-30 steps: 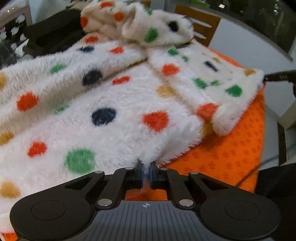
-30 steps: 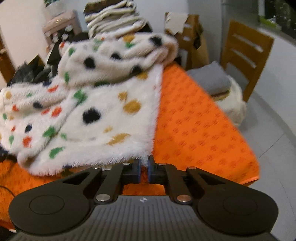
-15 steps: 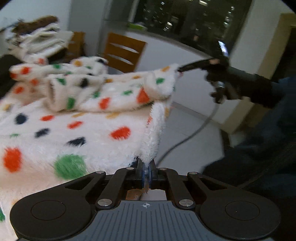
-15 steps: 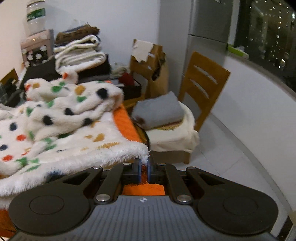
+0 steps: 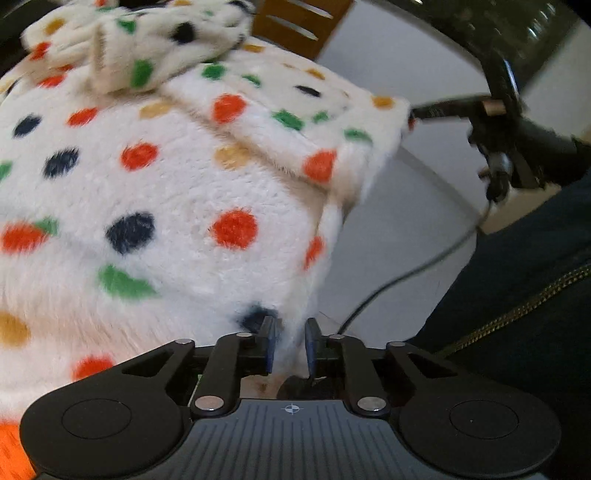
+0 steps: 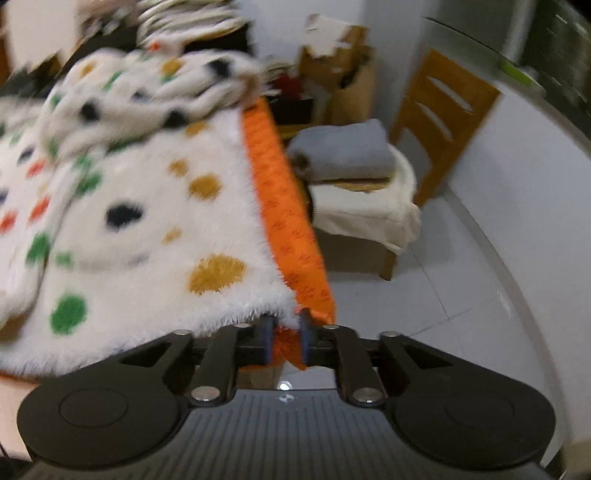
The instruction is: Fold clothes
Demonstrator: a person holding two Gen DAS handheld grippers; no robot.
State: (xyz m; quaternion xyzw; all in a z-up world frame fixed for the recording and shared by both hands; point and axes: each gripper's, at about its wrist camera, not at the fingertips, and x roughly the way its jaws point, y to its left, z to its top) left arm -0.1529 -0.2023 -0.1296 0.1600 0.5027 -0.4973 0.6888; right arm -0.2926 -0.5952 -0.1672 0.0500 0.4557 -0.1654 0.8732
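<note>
A fluffy white garment with coloured dots (image 5: 177, 206) lies over the orange-covered table (image 6: 291, 236). My left gripper (image 5: 290, 345) has its jaws slightly parted, with the garment's near edge still between the pads. My right gripper (image 6: 283, 338) is also slightly parted at the garment's (image 6: 147, 236) near right corner, at the table edge. The right gripper also shows in the left wrist view (image 5: 458, 107), touching the far corner of a folded-over layer. A bunched part of the garment (image 5: 140, 40) lies at the back.
A wooden chair (image 6: 439, 122) stands to the right with a folded grey cloth (image 6: 343, 155) on a cream-covered seat. Stacked folded clothes (image 6: 184, 22) and a cardboard box (image 6: 336, 74) are at the back. A cable (image 5: 417, 266) hangs over the white floor.
Both grippers have gone from tightly shut on the garment's edge to slightly parted. The garment has come down from its lifted position onto the table. Both views are motion-blurred.
</note>
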